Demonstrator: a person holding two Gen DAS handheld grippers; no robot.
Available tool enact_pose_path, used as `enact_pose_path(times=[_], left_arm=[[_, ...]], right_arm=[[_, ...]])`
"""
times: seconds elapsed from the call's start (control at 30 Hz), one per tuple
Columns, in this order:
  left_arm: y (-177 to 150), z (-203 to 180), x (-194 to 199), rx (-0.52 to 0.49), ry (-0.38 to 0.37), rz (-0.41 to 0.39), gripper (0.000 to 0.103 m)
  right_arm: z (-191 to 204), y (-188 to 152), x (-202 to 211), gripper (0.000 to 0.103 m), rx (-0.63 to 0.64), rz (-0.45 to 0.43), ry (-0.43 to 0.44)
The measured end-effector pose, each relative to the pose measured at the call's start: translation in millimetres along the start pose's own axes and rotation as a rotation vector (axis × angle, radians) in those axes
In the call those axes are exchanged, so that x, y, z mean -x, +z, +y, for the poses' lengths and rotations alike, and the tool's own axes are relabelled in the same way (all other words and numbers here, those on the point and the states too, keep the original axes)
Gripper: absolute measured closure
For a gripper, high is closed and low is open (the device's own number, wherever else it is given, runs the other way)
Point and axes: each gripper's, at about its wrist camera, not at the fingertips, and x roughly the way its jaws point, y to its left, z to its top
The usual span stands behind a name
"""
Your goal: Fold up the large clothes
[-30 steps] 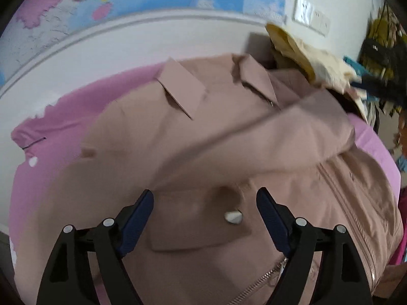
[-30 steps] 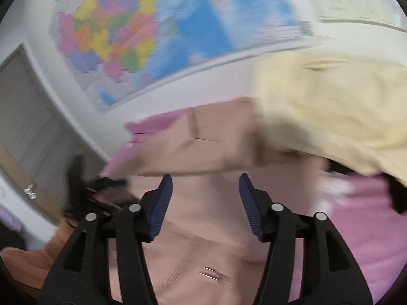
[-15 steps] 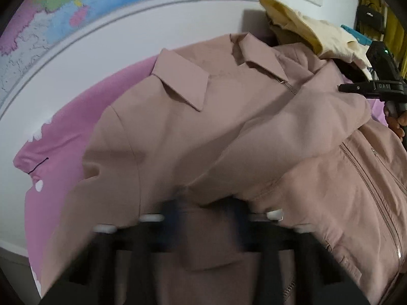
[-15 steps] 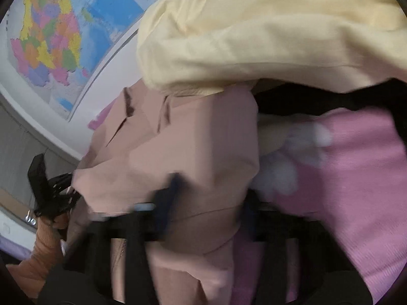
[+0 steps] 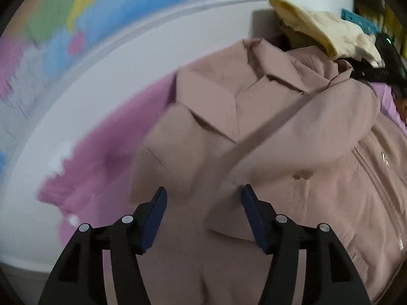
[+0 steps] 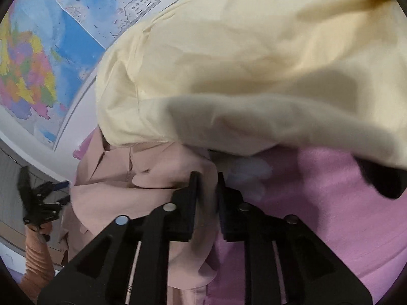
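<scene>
A dusty-pink zip jacket [image 5: 267, 132] lies spread on a pink cloth [image 5: 101, 162], collar towards the wall, one sleeve folded across its front. My left gripper [image 5: 203, 203] is open and empty, just above the jacket's left shoulder side. My right gripper [image 6: 206, 185] is nearly closed on a fold of the jacket [image 6: 142, 178] at its right shoulder edge, fabric pinched between the jaws. The right gripper also shows in the left wrist view [image 5: 389, 58] at the far right.
A pile of pale yellow clothing [image 6: 254, 63] lies right behind the jacket, overhanging it; it also shows in the left wrist view [image 5: 318, 25]. A wall map [image 6: 38, 38] and a white wall [image 5: 127, 63] stand close behind. The left gripper [image 6: 38, 203] shows at left.
The left gripper has swung left, towards the jacket's left shoulder and the pink cloth. The right gripper has moved down to the jacket's edge and closed from wide open onto the fabric.
</scene>
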Motion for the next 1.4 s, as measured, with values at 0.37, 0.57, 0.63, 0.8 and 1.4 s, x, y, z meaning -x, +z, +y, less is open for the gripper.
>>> enact_pose_path(times=[0.37,0.57,0.63,0.8,1.4], left_arm=[[-25.3,0.7,-20.8,0.083,-0.131,0.006,0.095],[-27.4,10.2,33.1,0.037,-0.116,-0.051,0.098],[-26.6,11.7,46.9,0.014,-0.084,-0.052,0.098],[-22.2,30.8,45.2,0.042,0.035,0.038,0.088],[-54.0,55.2,52.8,0.251,0.172,-0.123,0.043]], right_arm=[[39.6,-23.3,43.0,0.047,0.138,-0.108,-0.021],[115.6,-46.7,49.1,0.046,0.434,-0.104,0.007],[137.9,-56.9,36.9,0.046,0.547,-0.064,-0.005],[163.4,-64.5,-17.1,0.044,0.675,0.027,-0.069],[133.2,-58.0,-38.6,0.037,0.626,0.057,-0.231]])
